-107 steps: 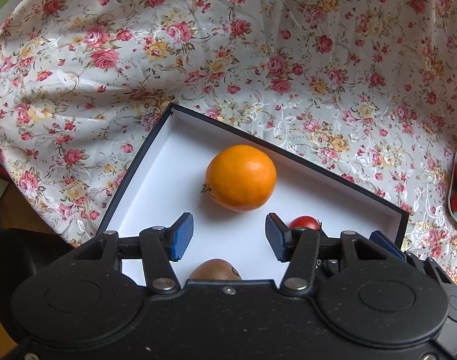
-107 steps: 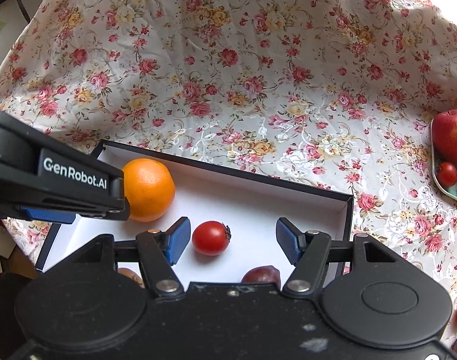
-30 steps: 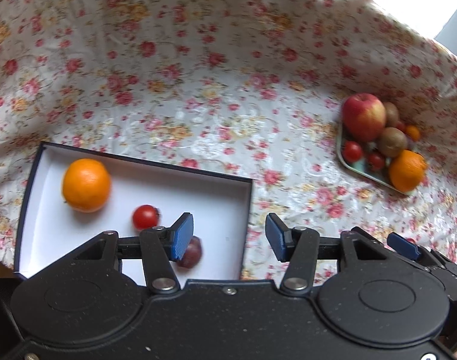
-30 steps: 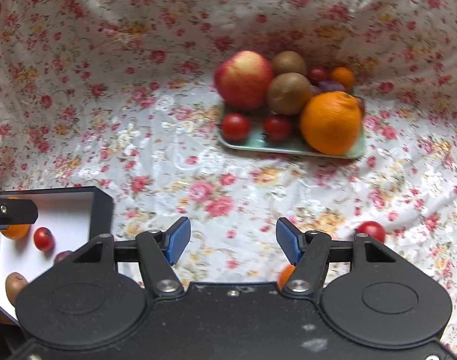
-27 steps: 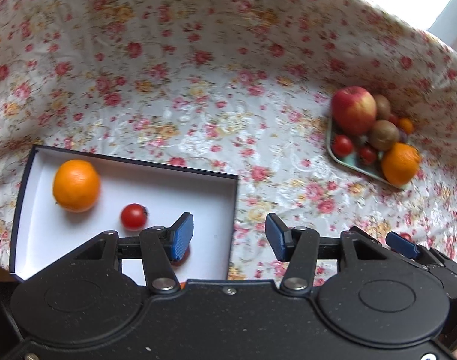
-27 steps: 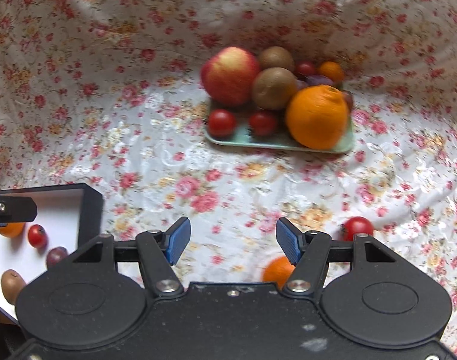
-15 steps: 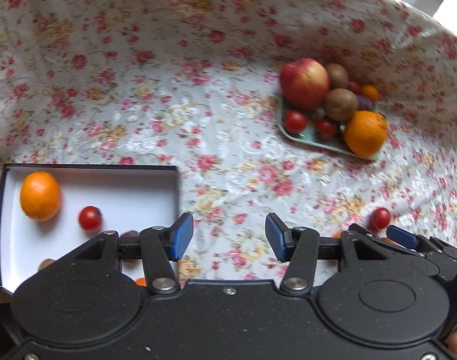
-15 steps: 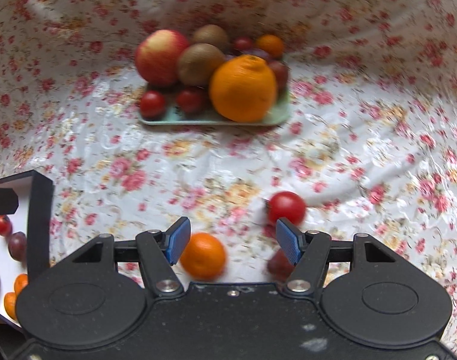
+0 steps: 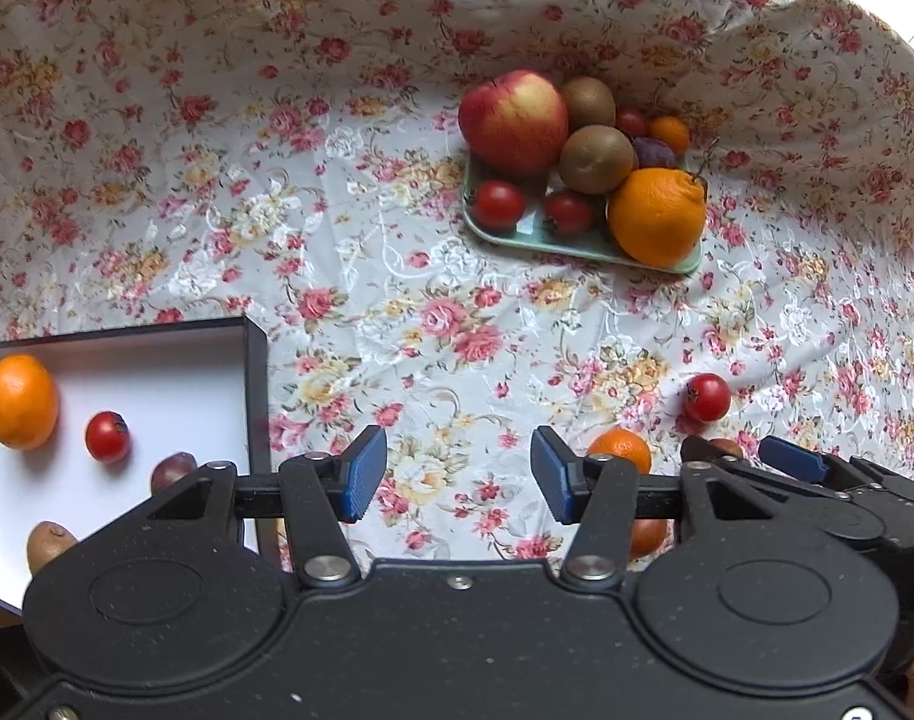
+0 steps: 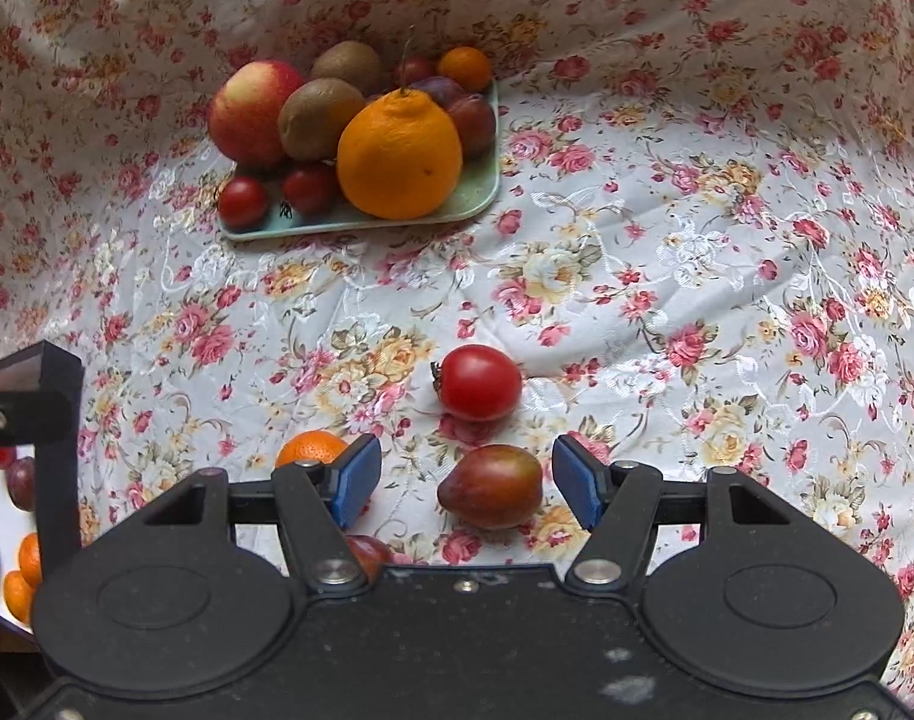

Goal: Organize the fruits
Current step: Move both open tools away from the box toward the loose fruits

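From the left wrist camera, the left gripper (image 9: 459, 476) hangs with its blue-padded jaws spread wide over bare flowered tablecloth (image 9: 349, 192), nothing between them; it reads as idle, parked between the two fruit stores. At the near left sits the black-walled box with a white floor (image 9: 254, 384), which looks like the sorting destination, since it already holds a round orange (image 9: 20, 401), a small red cherry tomato (image 9: 107, 436), a dark plum (image 9: 172, 469) and a brown kiwi (image 9: 48, 543). Far right of centre, the pale green tray (image 9: 568, 246) carries a heap: a red-yellow apple (image 9: 513, 120), two kiwis, tomatoes and a big orange (image 9: 658, 217). Loose fruit lies on the cloth at the near right, a red tomato (image 9: 706, 397) and a small mandarin (image 9: 622, 449), beside the black frame of the other gripper. From the right wrist camera, the right gripper (image 10: 464, 489) is likewise fully open and empty, but its jaws straddle a reddish-purple plum (image 10: 491, 494) without touching it, probably lined up for the next pick. That plum is smooth, slightly pear-shaped and glossy, likely to roll if nudged off-centre. The loose red tomato (image 10: 480, 383) lies just beyond it, the small mandarin (image 10: 310, 449) behind the left pad, and the box corner (image 10: 58, 396) stands at the near left
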The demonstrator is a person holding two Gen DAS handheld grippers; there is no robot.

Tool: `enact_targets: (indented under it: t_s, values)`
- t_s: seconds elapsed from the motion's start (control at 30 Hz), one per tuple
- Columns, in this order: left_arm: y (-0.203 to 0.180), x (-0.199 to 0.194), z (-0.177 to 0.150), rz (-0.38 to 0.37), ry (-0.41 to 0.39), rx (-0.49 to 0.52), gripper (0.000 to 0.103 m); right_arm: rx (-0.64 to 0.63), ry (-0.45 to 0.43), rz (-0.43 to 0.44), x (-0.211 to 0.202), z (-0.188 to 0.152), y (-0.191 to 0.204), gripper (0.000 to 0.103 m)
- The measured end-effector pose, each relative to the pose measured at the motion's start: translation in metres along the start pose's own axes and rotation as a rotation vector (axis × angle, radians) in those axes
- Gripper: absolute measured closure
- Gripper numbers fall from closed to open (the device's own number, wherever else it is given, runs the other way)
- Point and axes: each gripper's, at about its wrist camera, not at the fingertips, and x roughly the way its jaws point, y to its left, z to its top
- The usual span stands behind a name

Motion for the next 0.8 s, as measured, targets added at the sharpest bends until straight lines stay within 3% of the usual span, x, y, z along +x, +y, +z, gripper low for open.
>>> enact_targets:
  t_s: [0.4,0.6,0.8]
  values:
    - [-0.007,0.019,0.002,-0.030,0.051,-0.015,0.044,0.040,-0.001,0.077,-0.017,-0.001,-0.019,0.036]
    - [-0.038,0.033,-0.001,-0.132,0.085,0.004,0.044,0.089,-0.016,0.069,-0.024,-0.002,-0.042,0.036]
    - [-0.073,0.050,-0.009,-0.124,0.090,0.052,0.045,0.120,-0.021,0.068,-0.029,-0.005,-0.061,0.036]
